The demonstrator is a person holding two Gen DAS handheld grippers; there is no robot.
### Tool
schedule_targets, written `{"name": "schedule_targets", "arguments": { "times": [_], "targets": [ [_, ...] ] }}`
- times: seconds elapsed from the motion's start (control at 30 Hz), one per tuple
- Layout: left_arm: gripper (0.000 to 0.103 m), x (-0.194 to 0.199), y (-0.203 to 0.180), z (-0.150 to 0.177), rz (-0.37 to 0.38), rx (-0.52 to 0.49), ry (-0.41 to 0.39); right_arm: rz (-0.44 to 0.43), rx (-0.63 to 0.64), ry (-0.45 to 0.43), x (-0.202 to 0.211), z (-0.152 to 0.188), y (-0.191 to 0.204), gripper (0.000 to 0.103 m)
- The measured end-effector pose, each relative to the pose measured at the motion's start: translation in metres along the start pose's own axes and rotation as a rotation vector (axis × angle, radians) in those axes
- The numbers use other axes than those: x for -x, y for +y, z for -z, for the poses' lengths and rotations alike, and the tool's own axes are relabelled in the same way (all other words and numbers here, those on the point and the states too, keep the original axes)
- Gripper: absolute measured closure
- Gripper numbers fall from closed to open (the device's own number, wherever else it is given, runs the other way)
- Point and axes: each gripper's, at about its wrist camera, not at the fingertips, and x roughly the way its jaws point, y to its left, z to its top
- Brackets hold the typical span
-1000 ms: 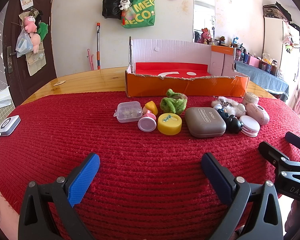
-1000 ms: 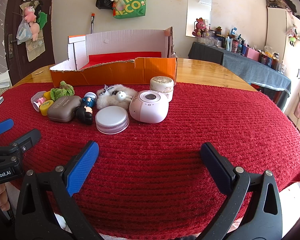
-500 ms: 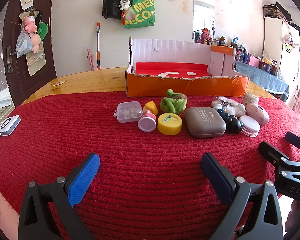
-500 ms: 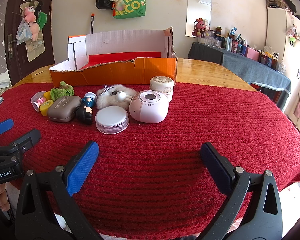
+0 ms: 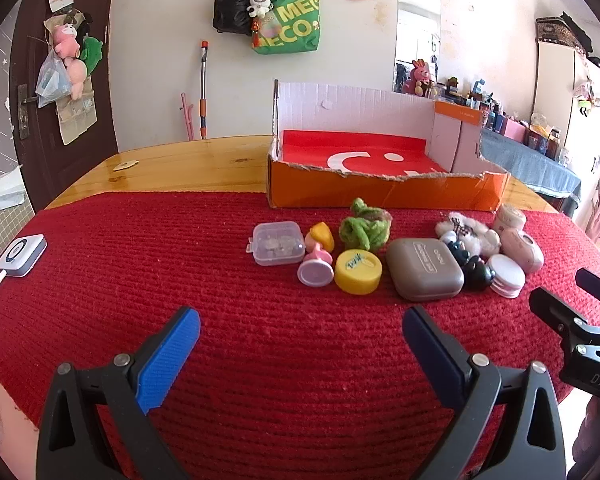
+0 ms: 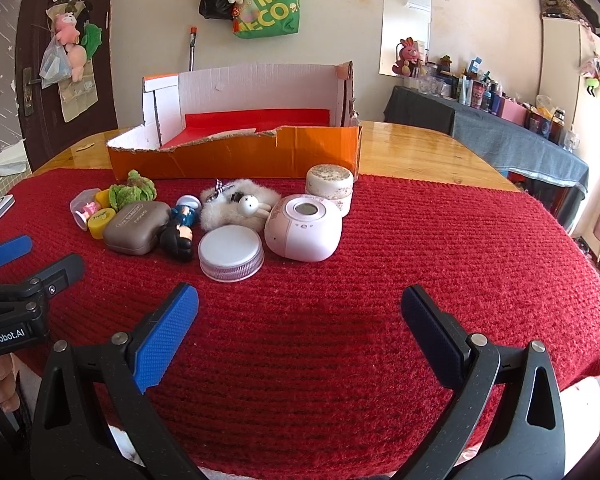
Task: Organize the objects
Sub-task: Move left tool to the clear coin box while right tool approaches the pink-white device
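Ahead of both tools, high on the far wall, a green bag carries big yellow letters reading "MEG" over "ECO". In the right wrist view, the left gripper at the left edge bears a white "GenRobot.AI" label, and in the left wrist view the right gripper at the right edge shows "DAS". The raised lettering on the brown case in the row of small things ahead is too small to read.
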Motion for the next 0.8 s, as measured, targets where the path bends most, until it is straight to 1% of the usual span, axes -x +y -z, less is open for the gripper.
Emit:
{"name": "schedule_targets", "arguments": {
  "times": [0.03,0.13,0.3,0.47,0.6,0.7,0.8],
  "targets": [
    [0.000,-0.002,0.003,-0.004,0.014,-0.003,0.001,0.003,-0.001,-0.003,0.000,-0.003,-0.002,0.000],
    [0.000,-0.005,0.013,-0.019,0.023,0.006,0.007,0.008,-0.006,-0.008,-0.001,-0.013,-0.013,0.000],
    [0.000,-0.015,0.026,-0.043,0.001,-0.014,0.017,0.017,-0.011,-0.005,-0.009,-0.033,-0.016,0.000],
    [0.000,-0.038,0.040,-0.058,0.036,-0.011,0.093,0.022,-0.019,0.022,-0.022,-0.047,-0.018,0.000],
    [0.000,-0.054,0.040,-0.061,0.061,-0.069,0.162,0.027,-0.029,0.057,-0.033,-0.053,-0.022,0.000],
    [0.000,-0.064,0.041,-0.061,0.045,-0.101,0.204,0.027,-0.039,0.079,-0.039,-0.055,-0.025,0.000],
    [0.000,-0.069,0.047,-0.062,0.058,-0.088,0.224,0.036,-0.041,0.103,-0.044,-0.055,-0.027,0.000]
  ]
}}
